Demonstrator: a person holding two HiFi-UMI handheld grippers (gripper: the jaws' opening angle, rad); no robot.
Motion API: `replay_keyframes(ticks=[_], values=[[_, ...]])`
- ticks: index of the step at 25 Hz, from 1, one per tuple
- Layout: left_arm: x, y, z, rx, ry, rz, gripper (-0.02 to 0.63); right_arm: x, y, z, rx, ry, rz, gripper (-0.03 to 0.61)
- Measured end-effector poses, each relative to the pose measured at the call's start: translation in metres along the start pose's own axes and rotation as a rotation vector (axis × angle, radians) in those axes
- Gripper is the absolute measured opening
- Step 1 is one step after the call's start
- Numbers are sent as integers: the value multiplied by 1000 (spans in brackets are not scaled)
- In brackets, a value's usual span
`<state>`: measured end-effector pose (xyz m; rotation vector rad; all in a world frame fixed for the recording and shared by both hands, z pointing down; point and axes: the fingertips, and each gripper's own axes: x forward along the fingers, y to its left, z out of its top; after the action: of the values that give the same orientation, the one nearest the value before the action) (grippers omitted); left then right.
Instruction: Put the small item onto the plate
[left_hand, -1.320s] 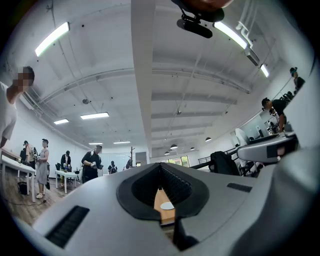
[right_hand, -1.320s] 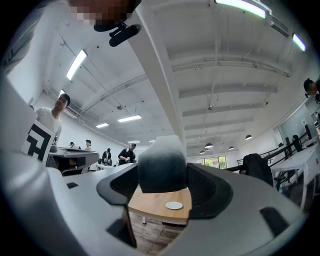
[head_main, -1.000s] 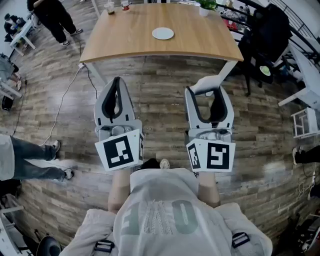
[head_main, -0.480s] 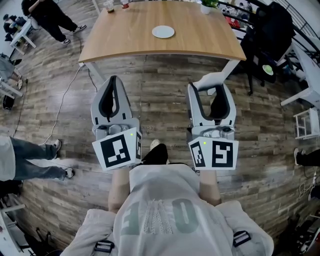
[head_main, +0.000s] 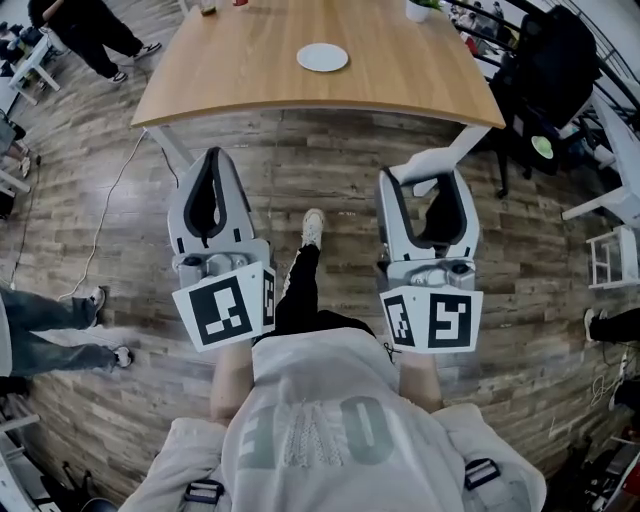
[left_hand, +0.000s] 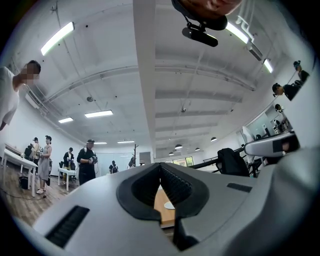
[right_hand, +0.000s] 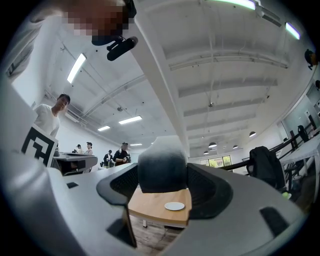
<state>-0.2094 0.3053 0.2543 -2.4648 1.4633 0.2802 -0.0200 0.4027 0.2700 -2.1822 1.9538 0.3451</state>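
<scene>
my right tongs (head_main: 428, 190) are clamped on the item (right_hand: 162, 167), a blunt, rounded block, pale above and dark below. my left tongs (head_main: 210, 162) are closed on nothing. the plate (head_main: 323, 57), small, round and white, sits well ahead on the wooden bench (head_main: 230, 80). a jolt could shake the item loose, or it could skid off a slick plate.
</scene>
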Motion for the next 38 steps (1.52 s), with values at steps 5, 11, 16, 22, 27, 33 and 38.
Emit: replay_keyframes(ticks=[5, 11, 16, 22, 27, 33, 38], values=[[68, 6, -24, -1, 15, -1, 9, 69, -11, -25, -26, 46, 28, 308], [192, 17, -44, -13, 33, -13, 8, 187, -39, -38, -74, 63, 27, 307], [301, 28, -45, -7, 22, -41, 9, 288, -69, -43, -80, 87, 8, 307], [413, 43, -39, -29, -22, -58, 9, 389, -102, -37, -104, 75, -31, 307], [464, 50, -44, -45, -41, -57, 8, 436, -115, -40, -91, 64, -44, 307], [490, 40, -48, -48, -32, -55, 9, 459, -130, -50, -81, 87, -38, 307], [507, 40, -54, -35, -16, -35, 9, 479, -134, -54, -63, 82, -13, 307]])
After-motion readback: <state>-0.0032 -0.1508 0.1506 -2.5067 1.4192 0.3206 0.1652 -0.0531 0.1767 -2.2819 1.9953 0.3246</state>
